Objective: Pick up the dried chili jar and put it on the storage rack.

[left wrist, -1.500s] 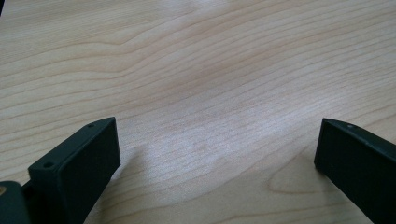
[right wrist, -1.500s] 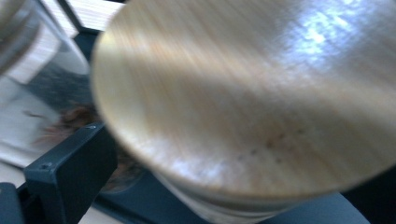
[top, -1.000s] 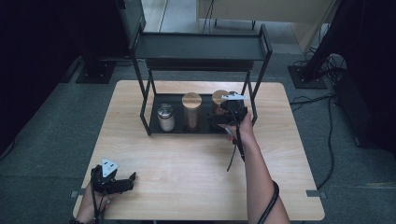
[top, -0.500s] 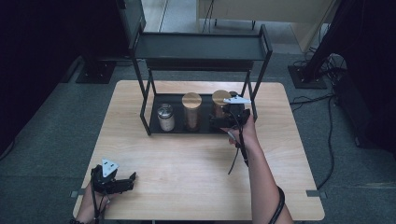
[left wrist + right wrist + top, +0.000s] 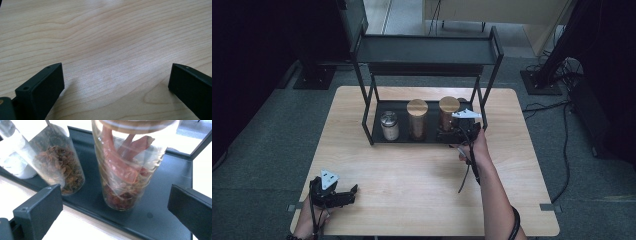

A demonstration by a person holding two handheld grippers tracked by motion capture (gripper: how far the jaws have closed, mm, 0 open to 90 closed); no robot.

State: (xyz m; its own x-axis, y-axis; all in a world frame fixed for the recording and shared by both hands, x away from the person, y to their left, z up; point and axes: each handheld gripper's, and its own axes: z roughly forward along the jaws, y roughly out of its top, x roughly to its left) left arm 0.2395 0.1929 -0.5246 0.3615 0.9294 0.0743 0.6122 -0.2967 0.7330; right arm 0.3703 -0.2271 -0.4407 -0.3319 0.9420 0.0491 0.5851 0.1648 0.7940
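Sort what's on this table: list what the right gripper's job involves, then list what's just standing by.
In the job:
right gripper, jaws open
jar of red dried chillies, right in front of it
rack's bottom tray

Standing by:
jar of brown spice
silver-lidded jar
left gripper, open over bare table

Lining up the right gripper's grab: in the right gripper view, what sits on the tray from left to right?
Clear jar → jar of brown spices → jar of red dried pieces, with the black tray bare beyond it.
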